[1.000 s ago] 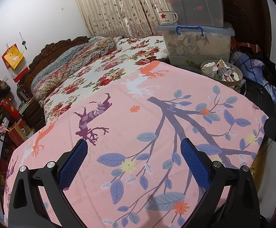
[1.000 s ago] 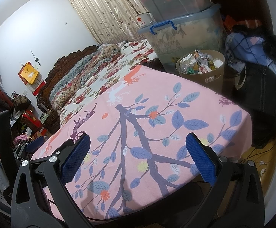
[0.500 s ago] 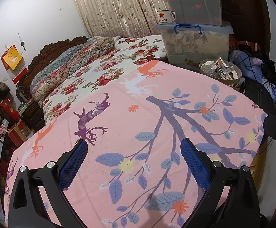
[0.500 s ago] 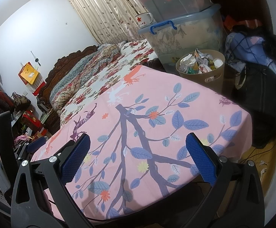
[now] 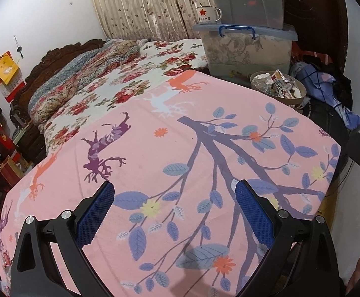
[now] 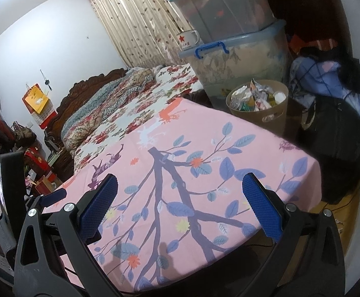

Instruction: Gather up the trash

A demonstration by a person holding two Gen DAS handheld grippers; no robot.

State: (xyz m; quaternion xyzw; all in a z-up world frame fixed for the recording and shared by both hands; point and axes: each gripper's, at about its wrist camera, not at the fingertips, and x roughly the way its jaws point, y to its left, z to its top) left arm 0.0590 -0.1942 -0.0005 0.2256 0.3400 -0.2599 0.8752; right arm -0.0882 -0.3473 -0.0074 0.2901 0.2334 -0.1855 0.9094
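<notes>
A tan round waste bin (image 5: 301, 99) (image 6: 276, 113) stands on the floor past the far right corner of the bed, filled to the rim with wrappers, crumpled paper and bottles. My left gripper (image 5: 175, 210) is open above the pink leaf-print blanket (image 5: 180, 148), nothing between its blue pads. Over the blanket's near edge my right gripper (image 6: 180, 205) hovers open and empty too. The left gripper's blue fingertip (image 6: 56, 195) pokes into the right wrist view at the left. No loose trash shows on the blanket.
Two stacked clear storage boxes (image 5: 246, 47) with a star-marked enamel mug (image 5: 208, 14) stand behind the bin. Dark bags and blue clothes (image 6: 333, 113) pile up at the right. A floral quilt (image 5: 120, 79), carved headboard and cluttered shelves lie to the left.
Both views have drifted only slightly; the bin and boxes sit a little farther off in the left wrist view. Both grippers stay open and empty.
</notes>
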